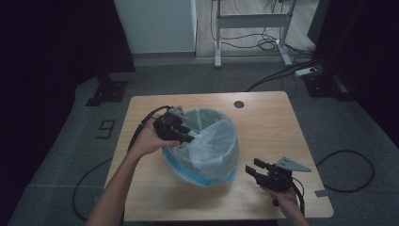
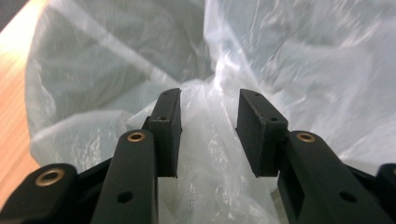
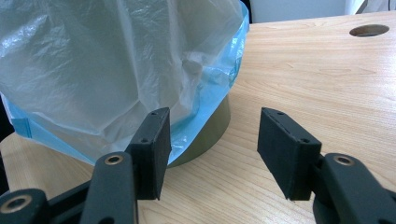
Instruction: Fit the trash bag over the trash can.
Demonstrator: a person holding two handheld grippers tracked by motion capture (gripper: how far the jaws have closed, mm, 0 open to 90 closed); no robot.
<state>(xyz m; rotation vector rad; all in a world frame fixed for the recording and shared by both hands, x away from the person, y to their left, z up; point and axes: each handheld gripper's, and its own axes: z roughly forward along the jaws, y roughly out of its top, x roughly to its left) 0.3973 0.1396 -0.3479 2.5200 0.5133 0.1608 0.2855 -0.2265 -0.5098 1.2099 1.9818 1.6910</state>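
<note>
Our left gripper [image 2: 208, 135], jaws parted around a fold, works the bin liner [image 1: 211, 146]: thin, soft, slippery film, best pinched at its bunched rim.

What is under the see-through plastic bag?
Under the plastic bag a round bin peeks out at the bottom, standing on the wooden table. The bag drapes over most of the bin, so its sides and inside stay hidden.
</note>
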